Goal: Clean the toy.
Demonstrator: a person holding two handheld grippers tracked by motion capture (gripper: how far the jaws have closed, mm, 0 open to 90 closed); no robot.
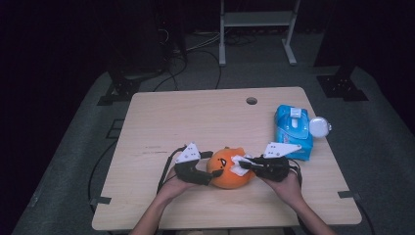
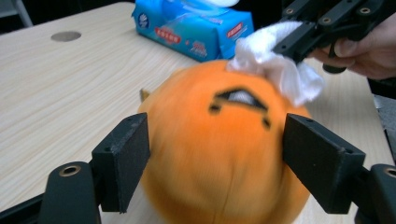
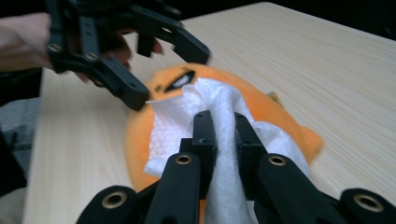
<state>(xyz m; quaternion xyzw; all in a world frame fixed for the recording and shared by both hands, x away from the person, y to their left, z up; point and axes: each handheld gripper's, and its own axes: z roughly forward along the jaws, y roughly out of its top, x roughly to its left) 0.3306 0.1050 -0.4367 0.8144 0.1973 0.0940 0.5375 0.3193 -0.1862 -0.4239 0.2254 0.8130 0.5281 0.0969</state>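
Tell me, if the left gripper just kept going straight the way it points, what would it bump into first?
The orange plush toy. It sits right between the left gripper's open jaws, so the gripper's body would likely press into it. Beyond it is the white tissue held by the right gripper.

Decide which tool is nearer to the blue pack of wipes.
Right. The right tool lies just beside the blue pack of wipes; the left tool sits beyond the orange plush toy, farther off.
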